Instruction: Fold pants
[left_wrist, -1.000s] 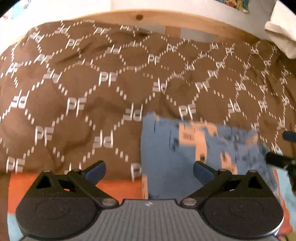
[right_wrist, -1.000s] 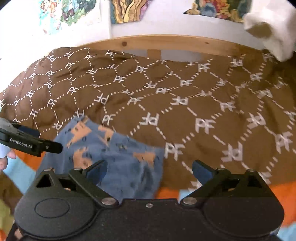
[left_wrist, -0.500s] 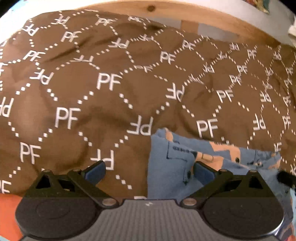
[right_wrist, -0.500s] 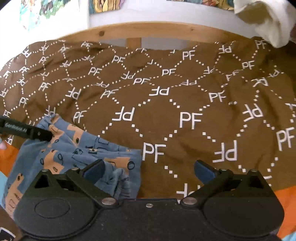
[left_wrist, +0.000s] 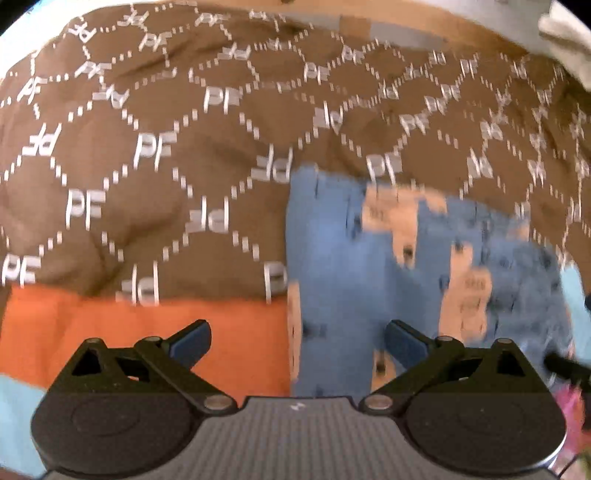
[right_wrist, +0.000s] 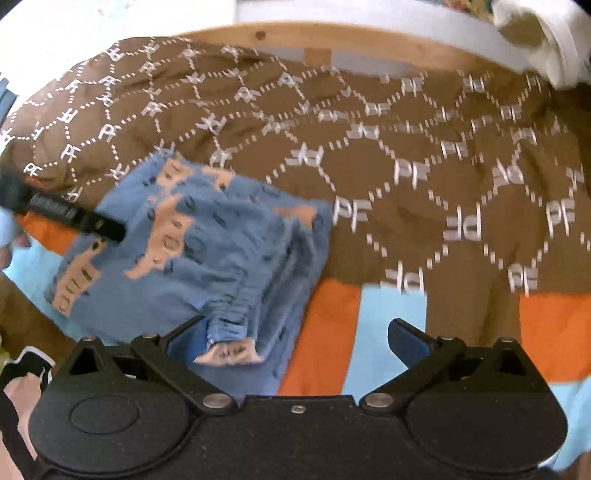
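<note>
Blue pants close under both tools

Blue pants (right_wrist: 207, 254) folded small on the bed (right_wrist: 424, 206), just ahead and left of right tool (right_wrist: 295, 339), ahead and right of left tool (left_wrist: 297, 341). Both spread wide, holding nothing. Right nearer the bunched waistband.

left tool (left_wrist: 297, 341) agape, right tool (right_wrist: 295, 341) agape

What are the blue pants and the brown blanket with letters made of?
The blue pants look like soft, matte knit cloth, maybe cotton: they sag, crease and bunch at the gathered edge. The brown blanket looks like thin woven fabric with a printed white pattern; it wrinkles over the bed. The pictures are blurry, so the exact fibre can't be told.
</note>
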